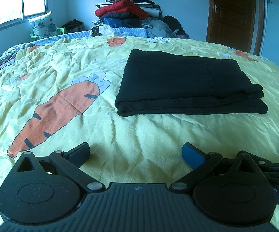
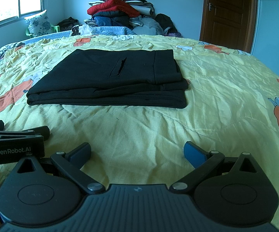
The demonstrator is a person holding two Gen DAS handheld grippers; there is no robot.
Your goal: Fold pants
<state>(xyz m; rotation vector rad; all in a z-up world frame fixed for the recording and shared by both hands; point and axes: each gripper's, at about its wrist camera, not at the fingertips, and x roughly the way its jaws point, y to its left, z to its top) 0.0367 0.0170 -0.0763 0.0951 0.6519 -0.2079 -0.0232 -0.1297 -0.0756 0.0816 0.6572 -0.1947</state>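
Lying folded flat on the carrot-print quilt [image 1: 139, 135], the black pants [image 1: 186, 83] sit ahead of the left gripper [image 1: 135, 152] and right gripper [image 2: 137, 152], both spread wide, holding nothing. Only the right view shows the pocket slit [image 2: 120, 66].

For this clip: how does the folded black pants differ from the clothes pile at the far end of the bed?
The black pants are one garment folded into a flat, squared stack; the clothes pile is many items heaped high and loose. The pants are a single dark colour; the pile mixes red, blue, white and dark pieces. The pants lie mid-quilt, nearer the open left gripper and open right gripper; the pile sits against the far wall. Neither is being held.
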